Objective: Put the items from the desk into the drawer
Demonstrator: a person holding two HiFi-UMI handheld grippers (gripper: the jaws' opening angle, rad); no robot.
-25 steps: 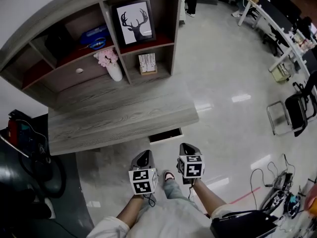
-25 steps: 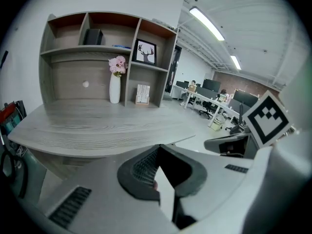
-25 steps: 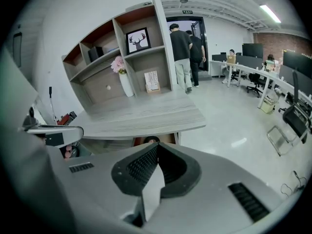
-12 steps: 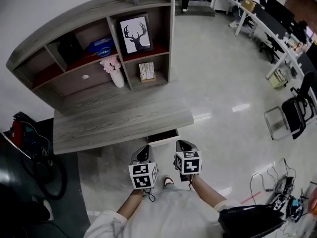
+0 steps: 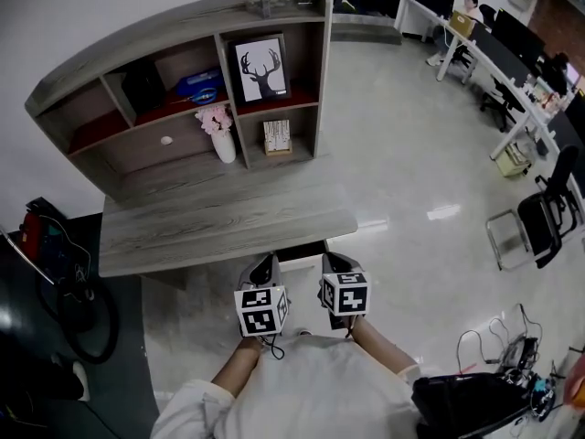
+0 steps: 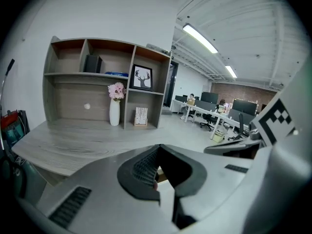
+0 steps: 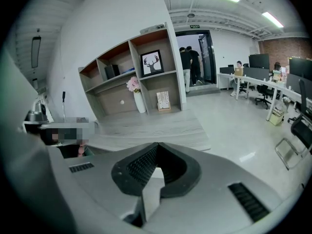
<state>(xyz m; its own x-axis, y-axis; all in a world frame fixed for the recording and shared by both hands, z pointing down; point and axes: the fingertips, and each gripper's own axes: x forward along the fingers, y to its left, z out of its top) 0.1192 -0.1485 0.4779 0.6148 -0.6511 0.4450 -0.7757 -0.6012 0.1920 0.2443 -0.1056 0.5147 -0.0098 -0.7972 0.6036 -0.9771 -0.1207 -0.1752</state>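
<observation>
The grey wooden desk [image 5: 219, 222] has a bare top, also seen in the left gripper view [image 6: 73, 140] and the right gripper view [image 7: 156, 126]. Under its front edge a drawer [image 5: 302, 251] stands slightly out. On the hutch shelves are a white vase with pink flowers [image 5: 222, 140], a small card stand [image 5: 277, 137], a deer picture [image 5: 265, 69] and a blue item [image 5: 203, 82]. My left gripper [image 5: 267, 267] [image 6: 158, 147] and right gripper [image 5: 331, 262] [image 7: 157, 145] hover side by side just before the drawer, both shut with nothing in them.
A dark cart with red and black gear [image 5: 46, 254] stands left of the desk. Office chairs [image 5: 539, 213] and long desks [image 5: 512, 53] fill the right. Cables [image 5: 498, 346] lie on the glossy floor at lower right. People stand in the far doorway [image 7: 191, 65].
The head view has pulled back and lifted, showing more of the hutch. Both grippers stayed shut and side by side, now closer to the desk's front edge.
</observation>
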